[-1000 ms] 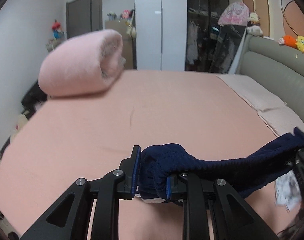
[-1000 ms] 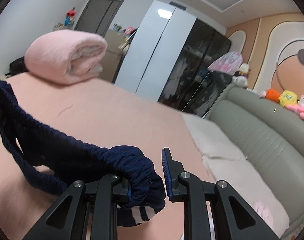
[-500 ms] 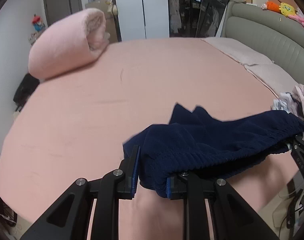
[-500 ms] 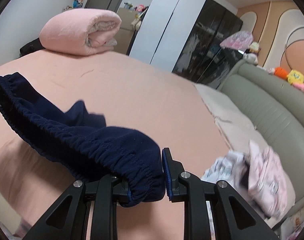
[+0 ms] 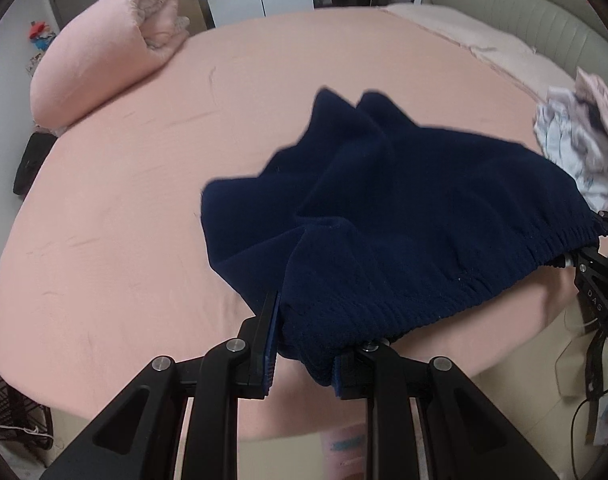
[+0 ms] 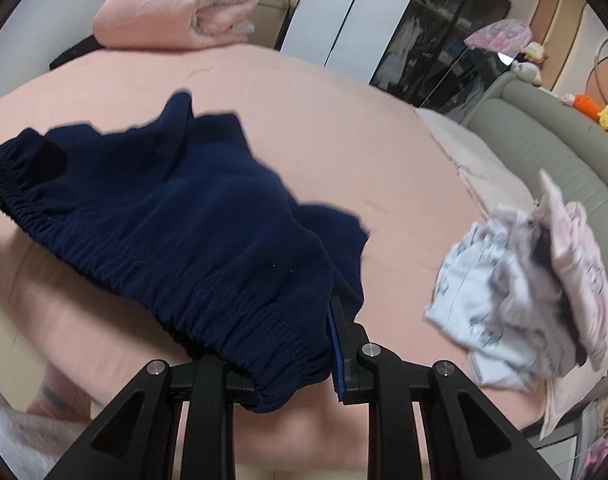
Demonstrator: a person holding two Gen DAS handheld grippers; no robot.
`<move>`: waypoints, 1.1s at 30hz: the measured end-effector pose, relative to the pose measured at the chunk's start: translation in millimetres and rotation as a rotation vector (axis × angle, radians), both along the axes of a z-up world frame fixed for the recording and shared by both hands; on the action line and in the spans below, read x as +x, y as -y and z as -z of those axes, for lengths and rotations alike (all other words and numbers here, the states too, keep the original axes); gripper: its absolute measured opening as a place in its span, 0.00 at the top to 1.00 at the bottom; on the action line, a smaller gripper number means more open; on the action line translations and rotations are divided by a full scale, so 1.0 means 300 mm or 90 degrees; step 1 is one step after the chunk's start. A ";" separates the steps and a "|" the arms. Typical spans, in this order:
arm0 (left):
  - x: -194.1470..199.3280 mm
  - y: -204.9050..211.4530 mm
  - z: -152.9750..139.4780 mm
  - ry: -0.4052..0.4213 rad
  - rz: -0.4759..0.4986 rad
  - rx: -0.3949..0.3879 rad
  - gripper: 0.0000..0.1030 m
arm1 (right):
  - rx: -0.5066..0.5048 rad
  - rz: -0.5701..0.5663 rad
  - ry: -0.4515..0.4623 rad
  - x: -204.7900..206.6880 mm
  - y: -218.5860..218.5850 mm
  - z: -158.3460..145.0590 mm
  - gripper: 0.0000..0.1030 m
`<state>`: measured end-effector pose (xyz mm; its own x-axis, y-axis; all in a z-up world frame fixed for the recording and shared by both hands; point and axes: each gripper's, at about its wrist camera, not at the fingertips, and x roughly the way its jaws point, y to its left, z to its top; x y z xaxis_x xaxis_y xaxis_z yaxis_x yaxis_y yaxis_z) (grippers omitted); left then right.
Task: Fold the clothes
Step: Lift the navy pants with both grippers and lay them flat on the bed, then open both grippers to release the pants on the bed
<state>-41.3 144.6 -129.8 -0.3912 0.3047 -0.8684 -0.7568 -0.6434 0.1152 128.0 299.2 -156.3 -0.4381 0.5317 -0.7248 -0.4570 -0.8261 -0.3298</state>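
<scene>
With each hand-held gripper, left (image 5: 304, 344) and right (image 6: 296, 364), clamped on the navy shorts (image 5: 404, 216) waistband, lower evenly onto the bed (image 5: 116, 208), keeping the band taut.

From the navy shorts (image 5: 404, 208) spread before me, bare pink bedsheet (image 5: 124, 208) lies open toward the rolled pink blanket (image 5: 104, 52) at the far corner, while a heap of pale clothes (image 6: 536, 292) blocks the headboard side.
</scene>
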 end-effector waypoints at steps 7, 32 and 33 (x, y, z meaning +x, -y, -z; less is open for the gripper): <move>0.009 0.026 0.050 0.015 -0.009 -0.017 0.82 | -0.022 0.011 0.004 0.030 0.009 0.049 0.79; 0.019 0.100 0.080 0.052 -0.070 -0.062 0.15 | -0.051 0.020 0.032 0.038 -0.001 0.046 0.39; 0.025 0.091 0.087 0.045 -0.063 -0.076 0.15 | -0.046 0.015 0.037 0.036 0.001 0.044 0.39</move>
